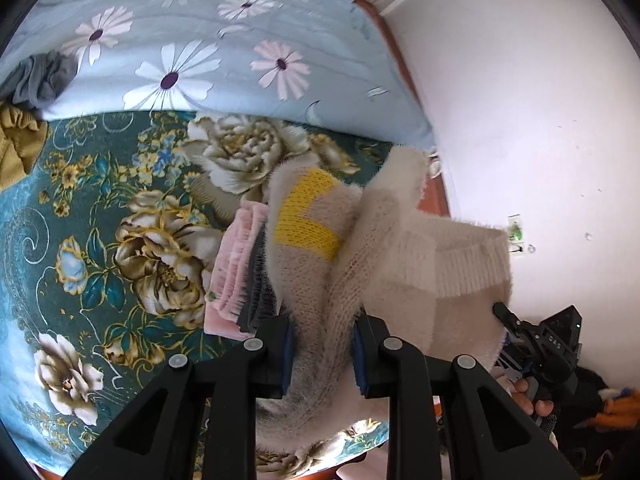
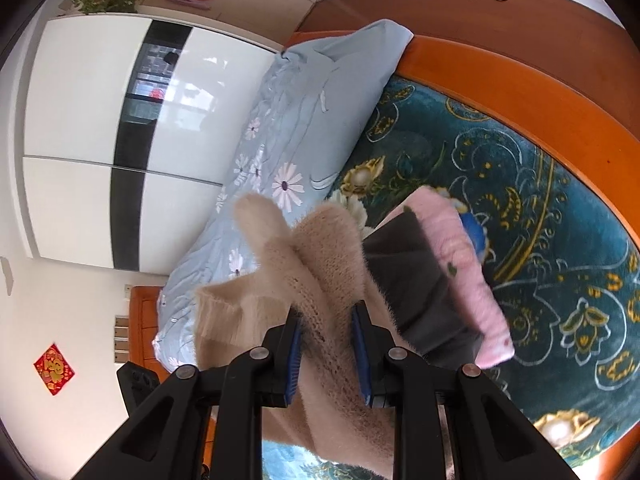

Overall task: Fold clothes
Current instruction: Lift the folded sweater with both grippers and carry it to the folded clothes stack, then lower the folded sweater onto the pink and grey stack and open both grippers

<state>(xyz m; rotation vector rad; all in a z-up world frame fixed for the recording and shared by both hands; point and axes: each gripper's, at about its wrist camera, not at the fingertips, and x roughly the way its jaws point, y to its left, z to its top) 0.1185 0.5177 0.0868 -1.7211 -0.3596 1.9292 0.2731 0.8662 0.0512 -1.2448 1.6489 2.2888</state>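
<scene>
My left hand-held gripper and right hand-held gripper each clench the fuzzy cream sweater, bunched at centre frame above the bed, beside a folded pink garment.

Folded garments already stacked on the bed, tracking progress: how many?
2: a folded pink fleece garment underneath, a folded dark grey garment on top. More may be hidden behind the held sweater.

White wardrobe faces orange wooden bedframe.
</scene>
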